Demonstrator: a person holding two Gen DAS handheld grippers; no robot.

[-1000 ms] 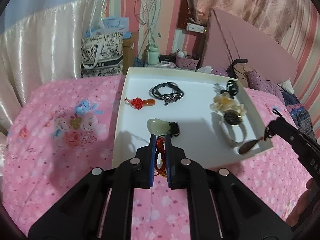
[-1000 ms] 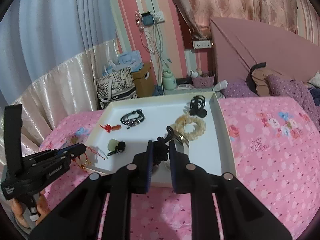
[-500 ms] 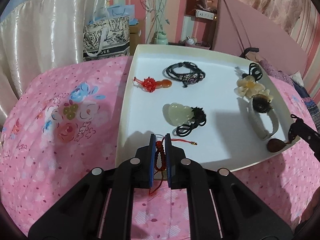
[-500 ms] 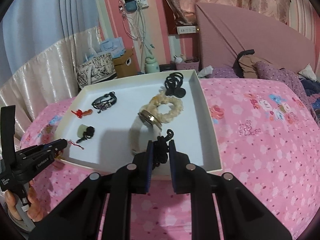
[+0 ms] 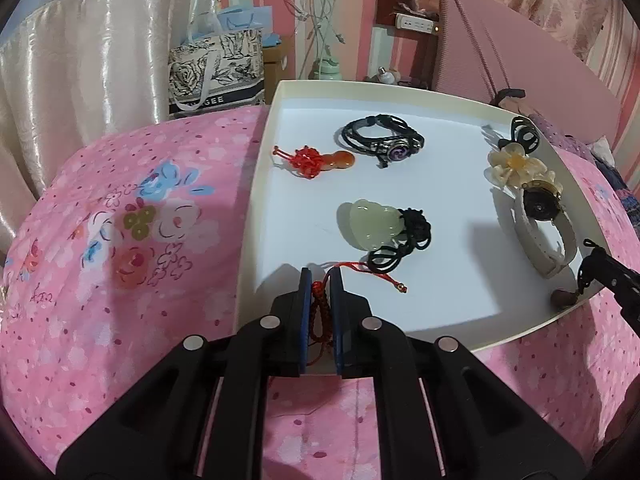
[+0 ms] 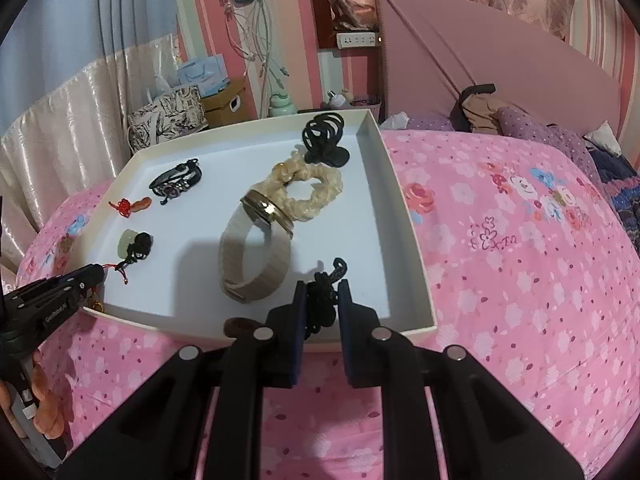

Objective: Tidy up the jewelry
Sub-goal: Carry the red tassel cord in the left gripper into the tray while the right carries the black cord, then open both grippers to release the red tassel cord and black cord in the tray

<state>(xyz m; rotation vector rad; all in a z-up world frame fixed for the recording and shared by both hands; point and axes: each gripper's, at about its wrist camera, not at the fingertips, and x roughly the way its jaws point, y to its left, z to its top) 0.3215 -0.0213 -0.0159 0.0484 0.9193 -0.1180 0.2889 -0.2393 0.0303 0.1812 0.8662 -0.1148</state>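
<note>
Right now: both grippers hang over the near edge of the shallow white cardboard tray (image 5: 256, 208) on the pink floral bedspread (image 5: 120, 240), each with a piece in its grip.
Left gripper (image 5: 319, 280): jaws pinched narrow on a braided red cord bracelet (image 5: 320, 312); its thin red tail with a small gold bead (image 5: 401, 289) trails onto the tray floor.
Right gripper (image 6: 321, 292): jaws closed on a knotted black cord (image 6: 322, 300), and the dark brown teardrop pendant (image 6: 238, 326) on it lies at the tray's near rim.
Where the red piece sits: just inside the near-left corner, close to the pale green jade pendant on black cord (image 5: 370, 222).
How to place it well, I'd say: lower until the braid rests flat on bare white floor, keep it apart from the jade's black loops, then open gently so the cord doesn't spring or snag on the pads.
For the black cord, I'd say: set the pendant fully inside the rim first, so it can't slide off onto the bedspread.
Materials: soft, limp cords throughout; they'll slump wherever released.
Already laid out: a red knot with an orange gourd charm (image 5: 316, 160), glossy; a black multi-strand bracelet with a purple stone (image 5: 380, 140); a cream-strap watch with a gold bezel (image 6: 256, 248), standing on its looped band; a cream petal scrunchie (image 6: 316, 192), ruffled; a black hair claw (image 6: 324, 140), hard plastic.
Risk, by my read: loose tails tangling with neighbours.
</note>
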